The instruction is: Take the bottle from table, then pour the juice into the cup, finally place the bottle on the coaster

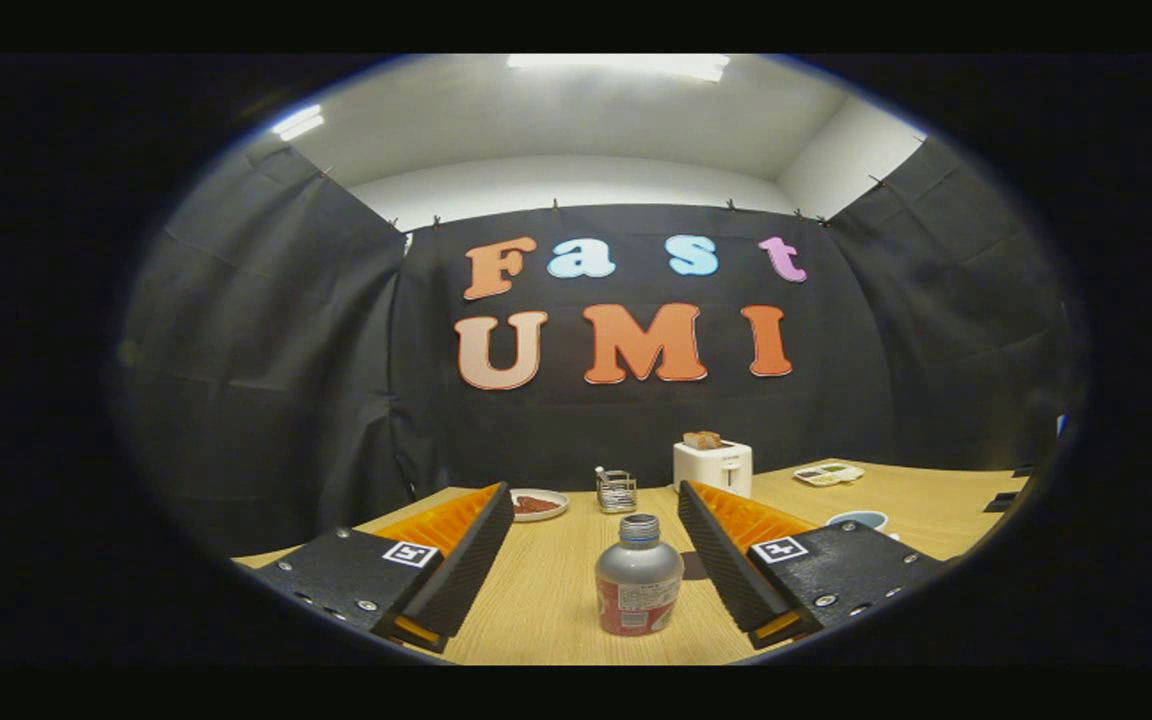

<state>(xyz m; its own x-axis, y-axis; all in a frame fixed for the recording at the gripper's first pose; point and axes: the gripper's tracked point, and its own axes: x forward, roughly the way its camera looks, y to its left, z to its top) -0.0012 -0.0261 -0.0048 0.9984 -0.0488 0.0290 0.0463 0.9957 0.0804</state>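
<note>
Our gripper (596, 500) hangs released, fingers spread wide, and we see the juice bottle (638, 577) standing upright on the wooden table (546, 590) between them, its long axis vertical, nearer the right finger, neither finger touching.

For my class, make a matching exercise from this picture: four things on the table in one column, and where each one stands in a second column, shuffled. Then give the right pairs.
Things
1. bottle
2. toaster
3. cup
4. plate

Places
A. far across the table, just beyond the tip of the left finger
B. upright between the two open fingers of the gripper, touched by neither
C. at the back of the table by the black cloth, with bread in its slots
D. partly hidden behind the right finger

Pairs: 1-B, 2-C, 3-D, 4-A
</note>
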